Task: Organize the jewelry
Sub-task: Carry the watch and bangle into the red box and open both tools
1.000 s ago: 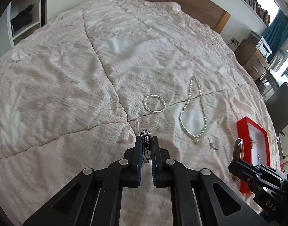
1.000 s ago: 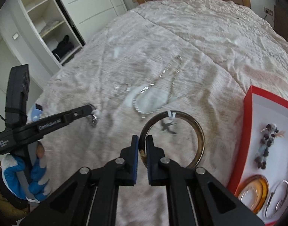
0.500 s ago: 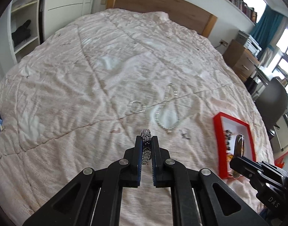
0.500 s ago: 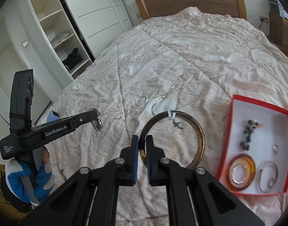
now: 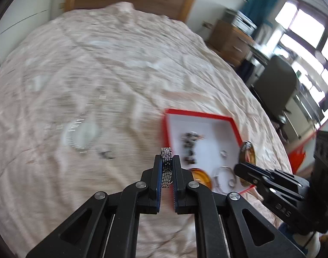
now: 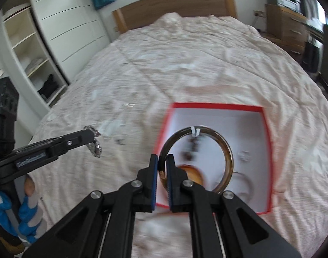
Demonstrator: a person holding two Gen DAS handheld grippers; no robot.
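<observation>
wardrobe shelves point(image 6: 32, 64) left, rumpled pink bedspread point(image 5: 99, 64), red box point(image 6: 268, 150) right. left gripper point(image 5: 166, 167) clamps metal link bracelet point(image 5: 166, 167) edge-on, upright. right gripper point(image 6: 161, 169) pinches amber bangle point(image 6: 227, 150), facing camera, above the box.

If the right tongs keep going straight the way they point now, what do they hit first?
Probably the red box: the right tongs, shut on the brown bangle, point down into its white inside, towards the amber bangle. Blur makes depth uncertain.
</observation>
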